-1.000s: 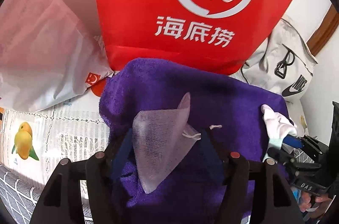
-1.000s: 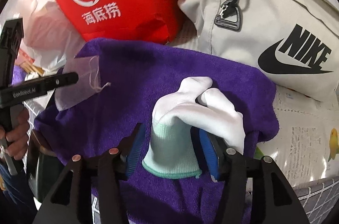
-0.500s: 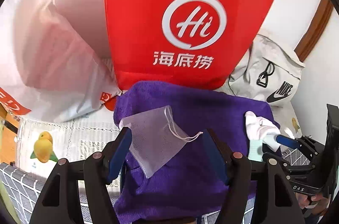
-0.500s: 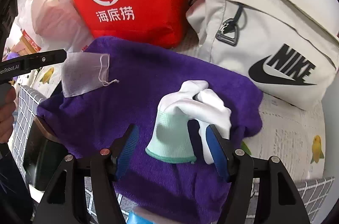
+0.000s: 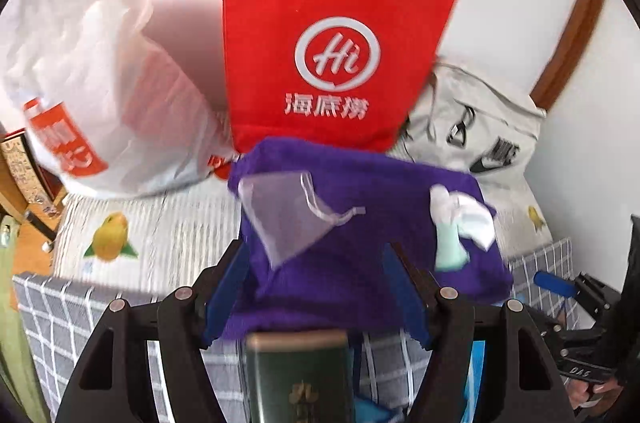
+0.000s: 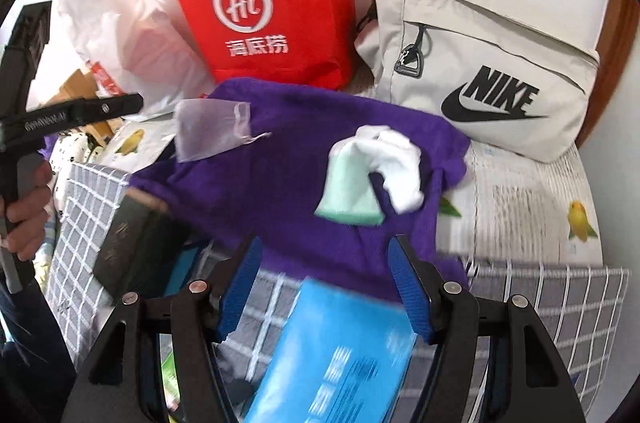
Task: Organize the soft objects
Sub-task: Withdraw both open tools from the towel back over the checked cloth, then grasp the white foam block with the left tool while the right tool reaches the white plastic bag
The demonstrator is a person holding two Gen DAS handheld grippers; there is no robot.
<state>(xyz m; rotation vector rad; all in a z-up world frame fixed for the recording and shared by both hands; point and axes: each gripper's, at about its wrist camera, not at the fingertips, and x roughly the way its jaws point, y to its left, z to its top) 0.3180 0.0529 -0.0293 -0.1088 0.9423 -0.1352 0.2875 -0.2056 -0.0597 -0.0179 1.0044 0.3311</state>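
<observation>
Purple towel (image 6: 304, 159) lies spread over a fruit-printed cloth (image 6: 520, 207), its near edge draped onto a grey checked cover (image 6: 540, 307). On the towel rest two soft things, well apart: a translucent mesh drawstring pouch (image 6: 208, 131) at its far left corner, partly overhanging the edge, and a white glove with a mint-green cuff (image 6: 372, 171) toward the right, crumpled so its fingers cannot be counted.

Both grippers hang back from the towel. The right gripper (image 6: 324, 287) has its blue-padded jaws standing apart with nothing between them, the glove lying beyond their tips; they have just been opening. The left gripper (image 5: 316, 287) likewise holds nothing, its jaws spread with the pouch ahead of them. From the right wrist view a person's hand (image 6: 28, 207) grips the left tool's handle at the frame's left edge, mostly cut off.

A dark green box (image 5: 300, 379) with gold lettering, blurred, pokes out from under the towel's near edge. A blue packet (image 6: 340, 355) lies on the checked cover below the right jaws, its print too smeared to read. Behind the towel stand a red "Hi" shopping bag (image 6: 264, 3), a white plastic bag (image 5: 92, 79) and a beige Nike bag (image 6: 488, 71), all against a white wall. Motion blur softens the near objects in both views.
</observation>
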